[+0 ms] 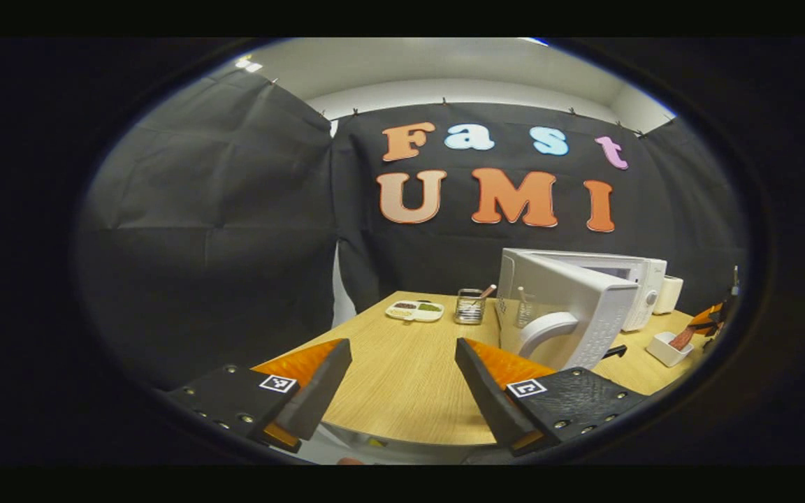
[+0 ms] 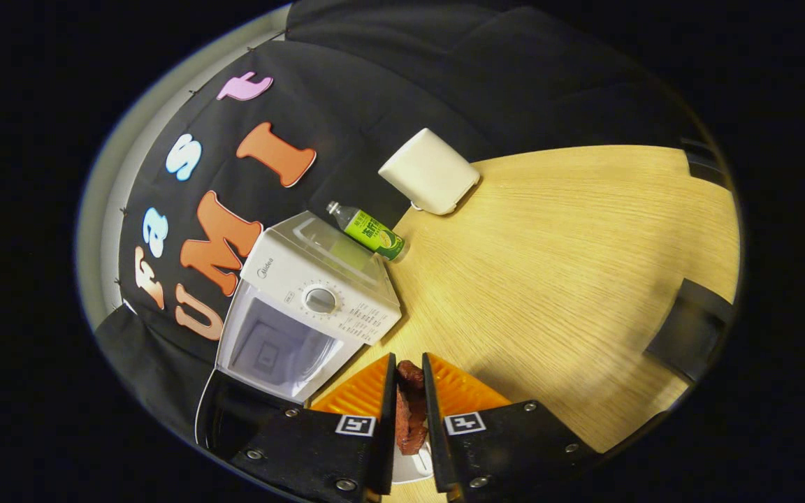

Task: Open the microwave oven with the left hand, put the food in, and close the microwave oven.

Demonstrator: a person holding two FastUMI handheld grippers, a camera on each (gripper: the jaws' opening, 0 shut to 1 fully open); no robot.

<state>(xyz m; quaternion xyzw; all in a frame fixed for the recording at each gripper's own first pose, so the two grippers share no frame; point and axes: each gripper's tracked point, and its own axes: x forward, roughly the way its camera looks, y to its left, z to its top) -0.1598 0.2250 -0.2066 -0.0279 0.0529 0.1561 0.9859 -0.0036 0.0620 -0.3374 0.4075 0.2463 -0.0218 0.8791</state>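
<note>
Wooden table (image 1: 402, 363) standing before black booth wall, microwave (image 2: 312, 300) sitting with door (image 1: 570, 307) swung open, left gripper (image 1: 402, 377) hanging spread wide and empty, right gripper (image 2: 409, 391) clamping reddish food (image 2: 409, 412) above white dish (image 1: 666, 348).

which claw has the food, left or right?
The right claw: its fingers are closed on a reddish-brown piece of food above a small white dish. The left claw is open with nothing between its fingers.
</note>
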